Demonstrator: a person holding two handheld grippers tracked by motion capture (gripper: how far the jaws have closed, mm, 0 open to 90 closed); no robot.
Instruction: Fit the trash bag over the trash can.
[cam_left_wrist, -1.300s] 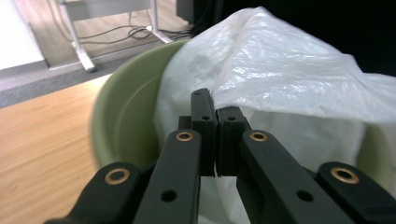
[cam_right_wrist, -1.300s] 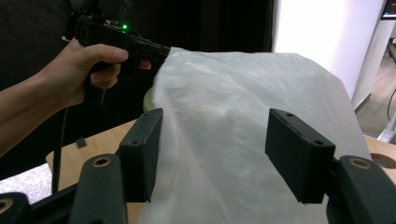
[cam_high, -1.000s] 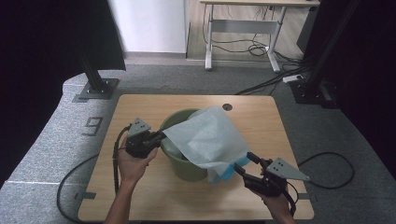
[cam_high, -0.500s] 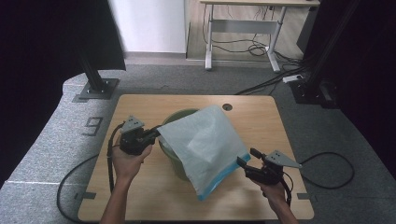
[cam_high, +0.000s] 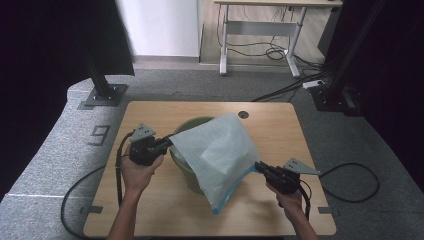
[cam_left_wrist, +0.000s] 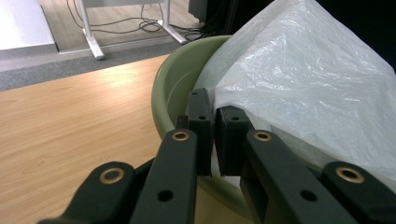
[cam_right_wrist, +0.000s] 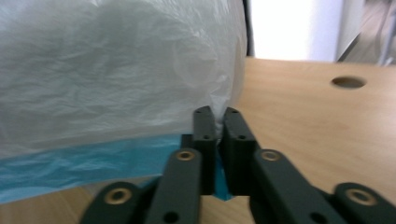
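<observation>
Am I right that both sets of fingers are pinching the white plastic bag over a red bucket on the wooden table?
Nearly right, but the bucket is green, not red, as the high view and the left gripper view show. The left gripper and the right gripper are each shut on the white plastic bag, and it all sits on the wooden table.

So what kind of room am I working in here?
Probably a lab or recording workspace, not a home: a wooden table on grey carpet, black stands beside it, and a cabled desk frame behind.

Lab-type recording room: black curtains (cam_high: 45, 45), rig stands (cam_high: 102, 87), grey carpet (cam_high: 60, 150), floor cables (cam_high: 280, 50), height-adjustable desk (cam_high: 260, 27) well beyond both jaws.
</observation>
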